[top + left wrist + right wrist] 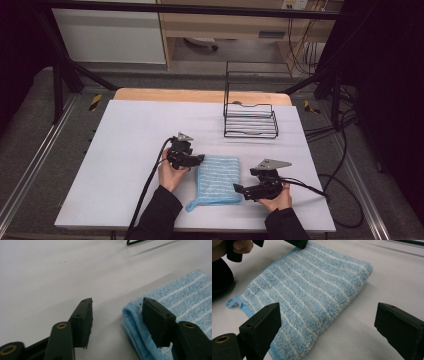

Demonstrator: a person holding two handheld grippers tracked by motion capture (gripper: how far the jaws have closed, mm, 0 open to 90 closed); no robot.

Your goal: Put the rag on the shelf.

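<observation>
High view: I see the folded blue towel at lower centre, my left gripper half open at its upper left corner, my right gripper spread wide beside its right edge.

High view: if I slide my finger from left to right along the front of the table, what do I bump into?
Left gripper → blue towel → right gripper. The wire rack sits farther back, so it is not on that line.
</observation>
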